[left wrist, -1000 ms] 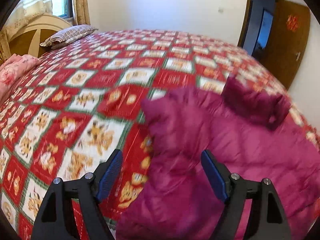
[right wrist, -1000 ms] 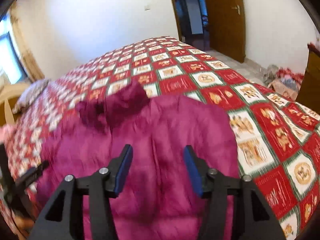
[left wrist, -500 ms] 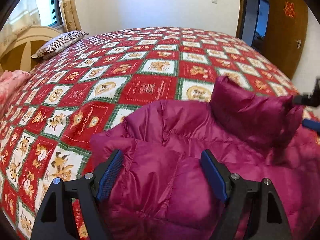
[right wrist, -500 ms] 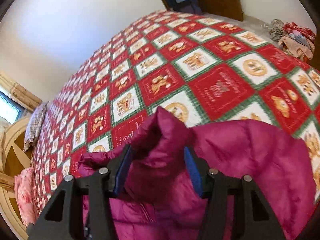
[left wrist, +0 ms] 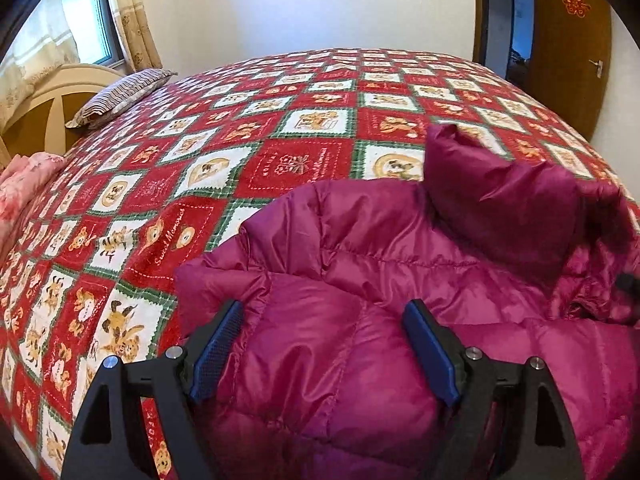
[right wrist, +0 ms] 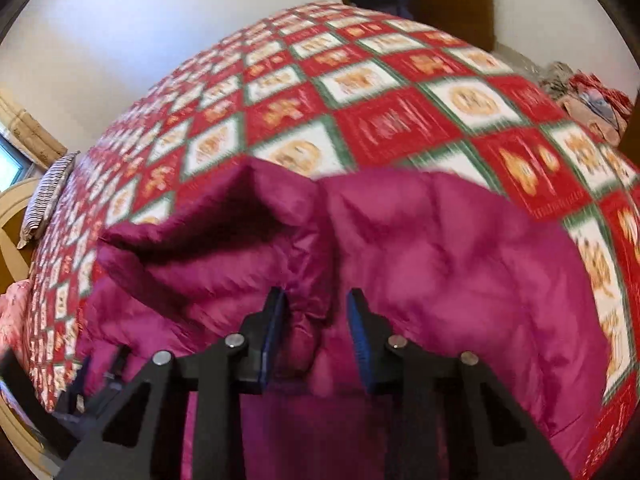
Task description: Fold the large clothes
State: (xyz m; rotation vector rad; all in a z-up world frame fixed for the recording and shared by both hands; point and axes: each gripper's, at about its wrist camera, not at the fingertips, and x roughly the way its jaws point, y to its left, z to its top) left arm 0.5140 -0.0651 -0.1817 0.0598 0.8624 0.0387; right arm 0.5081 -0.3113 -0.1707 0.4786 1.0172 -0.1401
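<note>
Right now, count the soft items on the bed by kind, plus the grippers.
Magenta puffer jacket: 1
Striped pillow: 1
Pink floral bedding: 1
Patterned red bedspread: 1
Grippers: 2, the left gripper and the right gripper
Total: 6

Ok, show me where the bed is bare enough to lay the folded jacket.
The bedspread lies bare between the striped pillow and the jacket, and beyond the collar toward the far wall. It is crowded near the pink bedding at the headboard and where the left gripper hovers over the jacket.
</note>
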